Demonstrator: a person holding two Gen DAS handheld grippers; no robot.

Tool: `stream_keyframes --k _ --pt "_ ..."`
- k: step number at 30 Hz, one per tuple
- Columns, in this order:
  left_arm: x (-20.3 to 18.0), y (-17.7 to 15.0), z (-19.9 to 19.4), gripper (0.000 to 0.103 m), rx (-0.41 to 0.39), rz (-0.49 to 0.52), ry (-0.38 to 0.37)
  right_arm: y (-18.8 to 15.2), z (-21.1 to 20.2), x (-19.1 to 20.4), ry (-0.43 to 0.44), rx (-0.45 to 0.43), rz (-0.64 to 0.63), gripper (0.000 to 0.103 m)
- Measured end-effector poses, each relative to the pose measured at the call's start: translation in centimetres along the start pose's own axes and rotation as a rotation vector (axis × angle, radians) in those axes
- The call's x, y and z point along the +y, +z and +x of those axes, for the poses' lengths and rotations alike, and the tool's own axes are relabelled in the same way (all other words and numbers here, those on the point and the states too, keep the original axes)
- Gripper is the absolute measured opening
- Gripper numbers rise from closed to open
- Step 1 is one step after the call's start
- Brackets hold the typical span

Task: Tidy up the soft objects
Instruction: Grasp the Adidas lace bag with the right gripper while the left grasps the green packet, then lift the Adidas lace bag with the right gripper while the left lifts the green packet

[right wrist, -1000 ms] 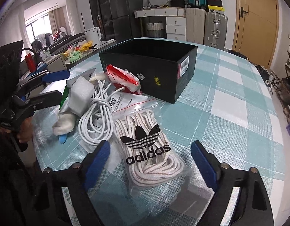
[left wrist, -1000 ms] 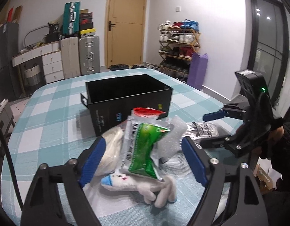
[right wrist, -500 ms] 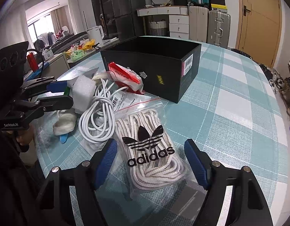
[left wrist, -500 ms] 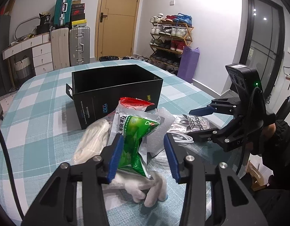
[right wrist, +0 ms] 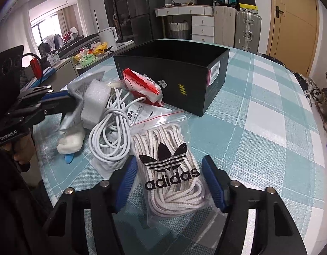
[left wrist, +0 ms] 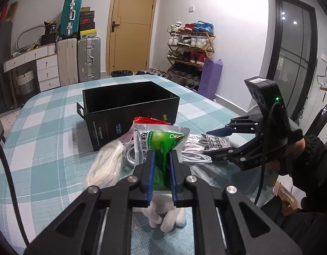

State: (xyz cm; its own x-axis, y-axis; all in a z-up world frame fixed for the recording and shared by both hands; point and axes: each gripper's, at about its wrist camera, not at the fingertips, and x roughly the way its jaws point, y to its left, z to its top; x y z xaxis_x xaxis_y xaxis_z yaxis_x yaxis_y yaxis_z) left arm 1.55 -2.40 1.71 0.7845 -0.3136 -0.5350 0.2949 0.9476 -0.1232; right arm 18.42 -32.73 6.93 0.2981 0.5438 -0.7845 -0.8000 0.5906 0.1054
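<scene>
Left tongs (left wrist: 161,155) now clamped on green packet (left wrist: 163,144), packet raised off pile on table (left wrist: 46,148), in front of black box (left wrist: 129,108). A second ago tongs stood wide around it. Grasp made; lift to box looks next.

Right tongs (right wrist: 169,170) closing around laces bag (right wrist: 169,165), narrower than before, pads not yet pressing; bag flat on table.

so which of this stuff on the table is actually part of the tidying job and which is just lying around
Part of the job:
- green packet, pinched in the left gripper
- adidas lace bag, between the closing right gripper's jaws
- white cable
- red packet
- foam block
- plush toy
- black box

Just lying about:
- suitcases
- shoe rack
- kettle
</scene>
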Motion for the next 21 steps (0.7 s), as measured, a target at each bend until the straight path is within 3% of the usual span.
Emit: stream_keyframes --k 8,21 --pt "-0.1 0.3 -0.8 0.009 -0.028 -0.018 -0.004 -0.4 -0.5 0.7 -0.013 -0.012 -0.027 0.039" --pt "1.2 1.8 -2.9 0.009 -0.093 -0.087 0.097 -0.7 -5.6 1.7 -0.045 -0.169 0.022 0.037"
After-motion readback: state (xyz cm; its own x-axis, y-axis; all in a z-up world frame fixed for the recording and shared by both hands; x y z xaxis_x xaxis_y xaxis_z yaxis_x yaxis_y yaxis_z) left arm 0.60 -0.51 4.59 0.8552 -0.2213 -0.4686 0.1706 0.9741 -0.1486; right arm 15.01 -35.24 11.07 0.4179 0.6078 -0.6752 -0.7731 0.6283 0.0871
